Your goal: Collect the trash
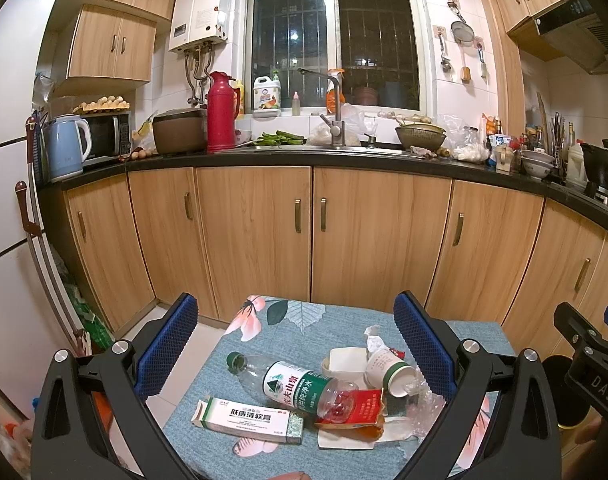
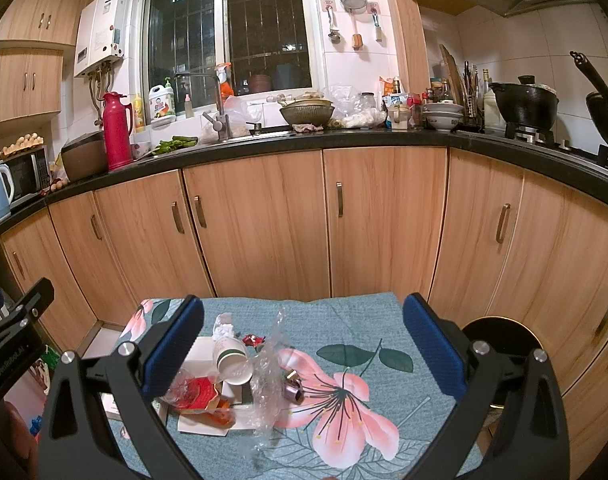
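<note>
Both grippers hang above a small counter [image 1: 335, 322] draped in a blue floral cloth, and neither grips anything. The left gripper [image 1: 296, 344] has its blue-padded fingers [image 1: 166, 346] spread wide, and the heap of trash lies below and between them: a clear plastic bottle [image 1: 292, 386] with a green cap lies on its side, cap toward the left finger, its base resting on a torn red wrapper [image 1: 357, 410]. Just nearer the camera than the bottle lies a white and green ointment box [image 1: 246, 420]. Toward the right finger, a tipped paper cup [image 1: 389, 368] with a green band leans against a white tray [image 1: 343, 362], with crumpled clear plastic [image 1: 423, 404] touching the cup's mouth. The right gripper [image 2: 304, 338] is equally wide open; from its view the same cup [image 2: 232, 358] and red wrapper [image 2: 202, 396] sit close to its left finger, the clear plastic [image 2: 270, 376] runs down the middle of the gap, and a small shiny scrap [image 2: 292, 386] lies just beside it on a printed pink flower.
</note>
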